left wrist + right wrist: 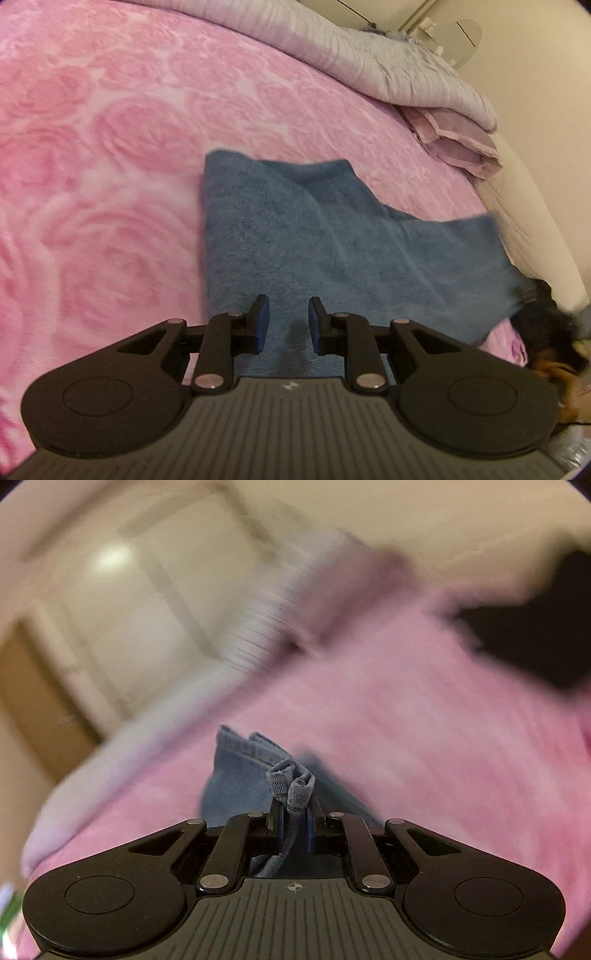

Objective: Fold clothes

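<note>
Now blue cloth beneath spread left claw, corner in pinching right claw.

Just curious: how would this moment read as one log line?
task: fold clothes | left gripper: open above blue towel | right gripper: shut on towel corner | surface: pink bedspread

Pink rose-patterned bedspread; rumpled lilac quilt at far edge; cream wall.

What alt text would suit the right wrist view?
The right gripper pinches a bunched hem of blue fabric in its jaws, above a pink bedspread. Everything beyond is smeared with motion blur.
</note>
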Demonstrator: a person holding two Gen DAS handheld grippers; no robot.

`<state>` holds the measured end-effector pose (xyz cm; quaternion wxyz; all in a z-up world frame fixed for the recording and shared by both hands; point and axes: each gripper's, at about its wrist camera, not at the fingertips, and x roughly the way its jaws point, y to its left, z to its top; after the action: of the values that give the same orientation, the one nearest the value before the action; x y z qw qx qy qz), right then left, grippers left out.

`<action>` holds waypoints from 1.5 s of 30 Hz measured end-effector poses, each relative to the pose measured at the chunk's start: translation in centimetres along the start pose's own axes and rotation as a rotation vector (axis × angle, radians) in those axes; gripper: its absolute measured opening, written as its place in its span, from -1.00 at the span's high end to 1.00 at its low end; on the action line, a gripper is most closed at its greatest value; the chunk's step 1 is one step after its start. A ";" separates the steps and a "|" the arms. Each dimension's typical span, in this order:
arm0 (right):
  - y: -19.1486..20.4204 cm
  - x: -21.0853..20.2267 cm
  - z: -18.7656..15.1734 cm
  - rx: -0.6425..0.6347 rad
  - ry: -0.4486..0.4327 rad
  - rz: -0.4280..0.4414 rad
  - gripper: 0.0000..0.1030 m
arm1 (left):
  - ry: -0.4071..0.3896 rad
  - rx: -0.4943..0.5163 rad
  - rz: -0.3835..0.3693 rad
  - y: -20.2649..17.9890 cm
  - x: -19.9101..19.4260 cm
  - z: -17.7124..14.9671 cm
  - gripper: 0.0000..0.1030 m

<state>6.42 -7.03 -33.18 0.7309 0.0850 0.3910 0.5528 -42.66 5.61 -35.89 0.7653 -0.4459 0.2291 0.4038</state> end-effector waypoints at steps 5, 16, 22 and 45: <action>0.0 -0.4 0.0 0.013 -0.034 -0.022 0.81 | -0.001 0.036 0.019 -0.6 -0.2 -0.1 0.65; 1.0 -0.1 0.3 -0.026 0.014 -0.200 0.48 | -0.023 0.082 0.081 -1.3 -0.8 -0.7 0.65; 4.8 -0.9 -1.6 -0.341 -0.064 -0.233 0.39 | -0.023 0.167 0.123 -2.7 -1.2 -1.9 0.65; 9.2 -6.8 -9.9 -0.431 0.239 -0.198 -0.06 | -0.062 0.316 0.414 -9.4 -5.0 -8.1 0.35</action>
<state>-7.55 -12.56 -31.53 0.7315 -0.1772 0.3540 0.5551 -37.75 -6.07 -31.67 0.7333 -0.2517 0.3522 0.5243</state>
